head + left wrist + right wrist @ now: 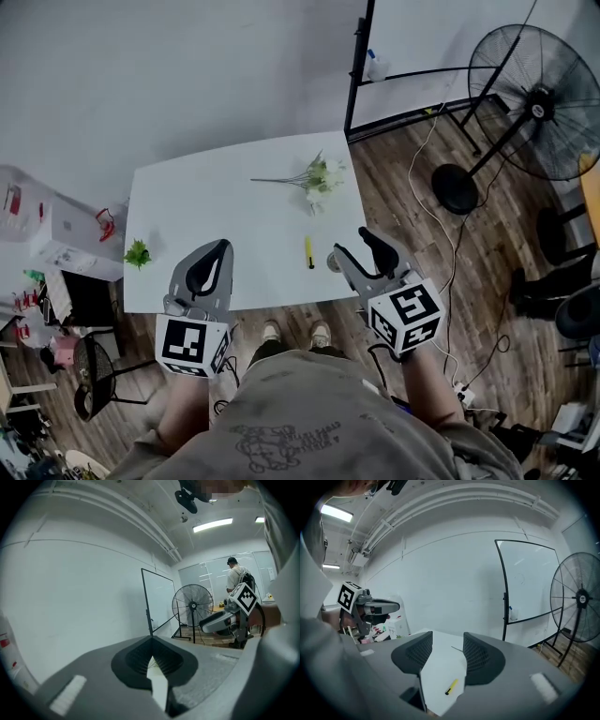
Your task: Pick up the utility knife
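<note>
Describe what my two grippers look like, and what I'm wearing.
Both the left gripper and right gripper have light grey bodies with black ribbed pads inside the jaws. Each carries a white cube printed with black square markers. You wear a grey short-sleeved T-shirt with a line print.

Matt grey plastic with black ribbed pads (480, 656) was seen on the right hand-held gripper (447, 639) and the left hand-held gripper (151, 638) alike. Ahead of the right hand-held gripper, the table (216, 206) was topped in smooth matt white, and the utility knife (308, 252) on it looked to be yellow plastic. To that gripper's right, the floor (403, 187) was laid in faintly glossy wood planks, and the fan (539, 94) was caged in black metal wire.
</note>
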A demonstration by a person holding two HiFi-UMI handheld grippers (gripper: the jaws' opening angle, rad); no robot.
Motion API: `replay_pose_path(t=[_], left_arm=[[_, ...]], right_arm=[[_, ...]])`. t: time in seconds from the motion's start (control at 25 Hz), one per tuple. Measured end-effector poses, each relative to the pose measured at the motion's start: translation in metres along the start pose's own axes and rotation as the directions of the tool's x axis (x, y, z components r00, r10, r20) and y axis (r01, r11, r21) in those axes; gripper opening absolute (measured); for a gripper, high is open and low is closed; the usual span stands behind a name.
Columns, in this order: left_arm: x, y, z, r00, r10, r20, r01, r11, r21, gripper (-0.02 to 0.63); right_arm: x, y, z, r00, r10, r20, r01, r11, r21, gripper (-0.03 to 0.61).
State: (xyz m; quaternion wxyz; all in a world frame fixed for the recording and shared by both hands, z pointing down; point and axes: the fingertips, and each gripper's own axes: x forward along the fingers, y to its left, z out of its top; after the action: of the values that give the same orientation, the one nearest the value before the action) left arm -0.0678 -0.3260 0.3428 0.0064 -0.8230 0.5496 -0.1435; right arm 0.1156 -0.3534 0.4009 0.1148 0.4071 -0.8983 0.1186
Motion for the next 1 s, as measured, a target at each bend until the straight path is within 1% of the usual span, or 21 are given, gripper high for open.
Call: replay_pose_path(t=[0.16,0.32,0.44,0.52,0.68,0.8,0.92,1.0], left_arm=[[0.004,0.019,-0.004,1.0,-0.023,-0.002,0.024,1.0,0.003,0.0],[0.017,0.036,-0.01,0.998,-0.057,-0.012,0.057,0.998,0.009,0.0],[0.027,0.043,-0.027,0.995,-0.093,-0.044,0.094,0.996,0.01,0.0],[0.034,0.046,-0.042,0.99,-0.121,-0.075,0.121,0.993,-0.006,0.0],[0.051,0.05,-0.074,0.977,-0.175,-0.125,0.166,0.983,-0.077,0.0],[0.063,0.055,-0.103,0.964,-0.2,-0.177,0.183,0.977,-0.109,0.0],[0.073,0.055,-0.131,0.946,-0.226,-0.232,0.199,0.971,-0.132,0.0],[0.075,0.051,-0.15,0.929,-0.252,-0.27,0.22,0.965,-0.144,0.0]], right_arm=[[0.012,0.004,-0.006,0.998,-0.026,-0.052,0.025,1.0,-0.016,0.23],[0.031,0.005,-0.009,0.996,-0.059,-0.073,0.058,0.998,-0.015,0.23],[0.049,0.003,-0.025,0.99,-0.09,-0.111,0.09,0.996,-0.005,0.23],[0.06,0.001,-0.041,0.982,-0.107,-0.154,0.108,0.994,-0.003,0.23],[0.079,-0.003,-0.078,0.96,-0.118,-0.252,0.126,0.992,0.015,0.232],[0.095,-0.005,-0.11,0.937,-0.116,-0.328,0.132,0.991,0.026,0.232],[0.109,-0.008,-0.139,0.912,-0.109,-0.395,0.138,0.989,0.046,0.23],[0.118,-0.011,-0.161,0.892,-0.109,-0.44,0.149,0.987,0.056,0.23]])
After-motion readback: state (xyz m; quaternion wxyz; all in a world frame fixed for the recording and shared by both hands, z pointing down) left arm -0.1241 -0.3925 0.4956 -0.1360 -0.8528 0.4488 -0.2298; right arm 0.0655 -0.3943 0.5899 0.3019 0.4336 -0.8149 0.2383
